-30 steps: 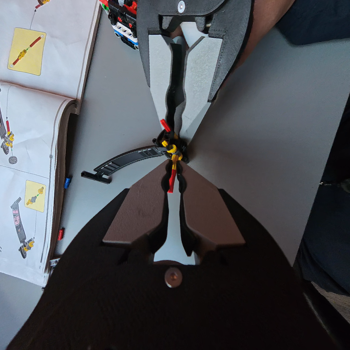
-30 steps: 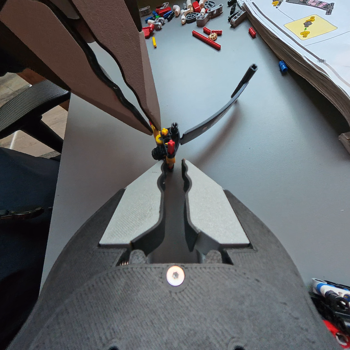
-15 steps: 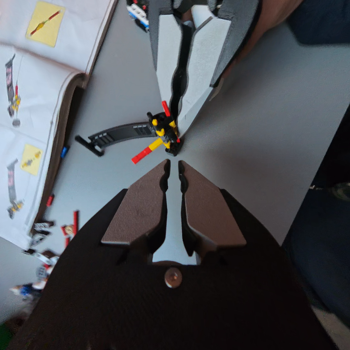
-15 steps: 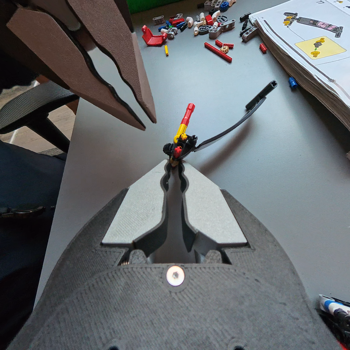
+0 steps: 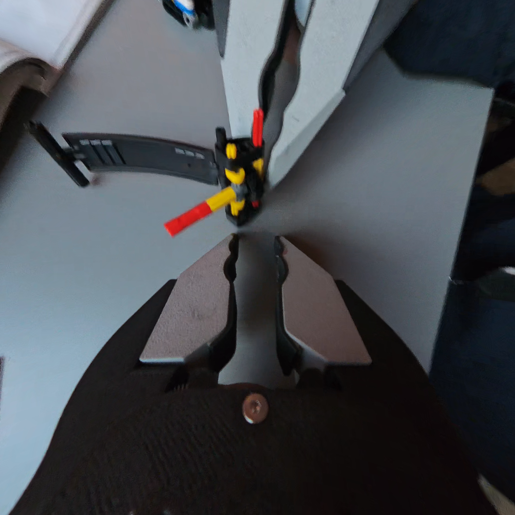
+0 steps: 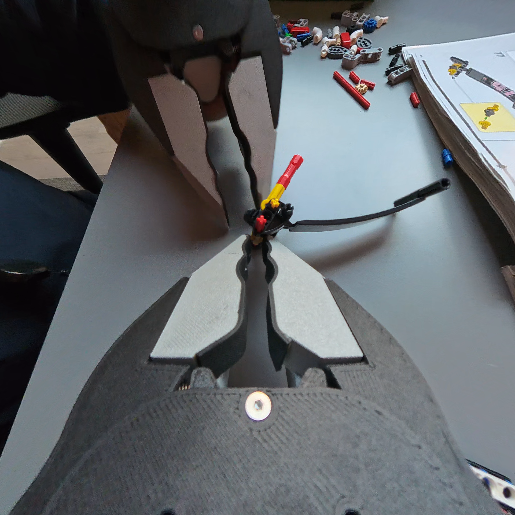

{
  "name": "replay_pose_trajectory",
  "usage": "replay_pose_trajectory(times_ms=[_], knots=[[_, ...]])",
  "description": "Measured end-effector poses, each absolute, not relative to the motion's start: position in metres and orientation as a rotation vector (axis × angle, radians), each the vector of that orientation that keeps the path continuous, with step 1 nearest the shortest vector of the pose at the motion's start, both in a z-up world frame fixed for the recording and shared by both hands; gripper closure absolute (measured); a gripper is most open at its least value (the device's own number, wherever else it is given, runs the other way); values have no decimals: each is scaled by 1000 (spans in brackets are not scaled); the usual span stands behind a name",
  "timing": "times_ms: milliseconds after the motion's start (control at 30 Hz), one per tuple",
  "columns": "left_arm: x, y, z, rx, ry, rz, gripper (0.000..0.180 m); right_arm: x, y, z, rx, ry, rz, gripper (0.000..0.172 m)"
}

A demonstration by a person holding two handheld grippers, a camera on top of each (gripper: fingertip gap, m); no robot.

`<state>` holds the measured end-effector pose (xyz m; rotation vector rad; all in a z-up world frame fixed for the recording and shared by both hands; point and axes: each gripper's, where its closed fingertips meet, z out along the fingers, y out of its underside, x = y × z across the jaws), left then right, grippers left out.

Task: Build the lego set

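On a grey desk (image 6: 362, 278), the right hand-held gripper (image 6: 257, 243) is pinching a small toy-brick assembly (image 6: 267, 217) of black, yellow and red parts, its pale grey fingers (image 6: 217, 292) closing narrowly on the piece's lower end. A red and yellow rod (image 6: 287, 175) is sticking up and away from the assembly, and a long curved black strip (image 6: 362, 217) is reaching out from it towards an open instruction booklet (image 6: 473, 92) lying at the desk's right edge. The left hand-held gripper (image 5: 256, 239) is standing with its brown fingers (image 5: 200, 301) spread apart around bare desk, its tips just short of the assembly (image 5: 242, 178) and gripping nothing. In the right wrist view this gripper is coming in from the far side, pointing down with its tips just beside the assembly. A scatter of loose bricks (image 6: 345, 44) in red, grey, blue and white is lying at the far end of the desk, with a red axle (image 6: 351, 89) nearby and a small blue pin (image 6: 446, 157) just beside the booklet.
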<state>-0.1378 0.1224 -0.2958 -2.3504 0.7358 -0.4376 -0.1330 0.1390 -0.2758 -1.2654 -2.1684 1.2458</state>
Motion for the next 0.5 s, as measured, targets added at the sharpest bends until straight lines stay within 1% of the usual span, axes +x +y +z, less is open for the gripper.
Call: replay_pose_trajectory(times_ms=[67, 167, 267, 333, 400, 500], knots=[[-152, 111, -292, -2379, 784, -384, 155, -132, 139, -276, -1236, -2180, 1234, 167], [-168, 119, -269, -2285, 806, -220, 150, -132, 139, -276, -1148, -2207, 1192, 167], [-164, 133, -251, -2227, 851, -155, 138, -134, 140, -276, -1062, -2219, 1142, 167], [-155, 139, -251, -2209, 925, -163, 135, -134, 139, -276, -1032, -2223, 1130, 167], [-151, 141, -261, -2235, 998, -167, 141, -134, 138, -276, -1015, -2227, 1128, 167], [-148, 138, -276, -2269, 1089, -179, 168, -134, 136, -276, -1001, -2228, 1128, 166]])
